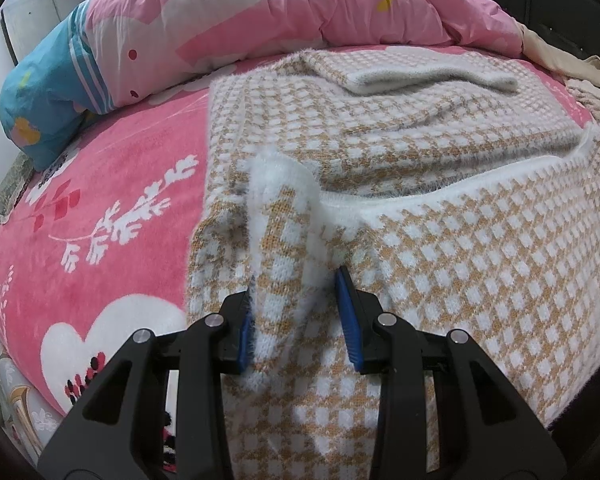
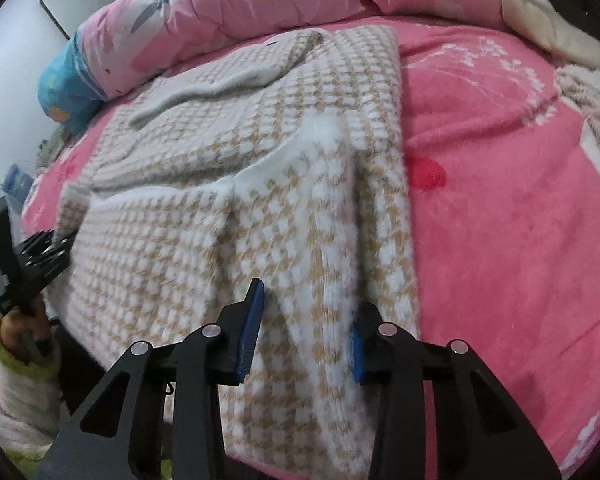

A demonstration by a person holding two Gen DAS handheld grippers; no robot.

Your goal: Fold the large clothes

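Both your tools sit at the near hem of a checked knit sweater [image 1: 440, 260] spread over the pink bed blanket [image 1: 112, 200], mid-fold. Your left tool [image 1: 296, 316] has its blue pads parted with a raised ridge of the white-trimmed hem standing between them; whether the pads truly pinch the fabric or merely flank it cannot be told. Your right tool [image 2: 306, 332] likewise straddles a bunched fold of the same hem, its pads apart, and its grip is equally uncertain. Ahead of both tools the sweater lies flat, a grey-lined sleeve [image 1: 428, 76] already laid across the far part near the pink quilt [image 1: 300, 4].

By the look of it, the step in hand is carrying the lower hem forward over the body. The next move seems to call for firm holds on both corners, then an even lift away from you, keeping the edge taut so it lands square.
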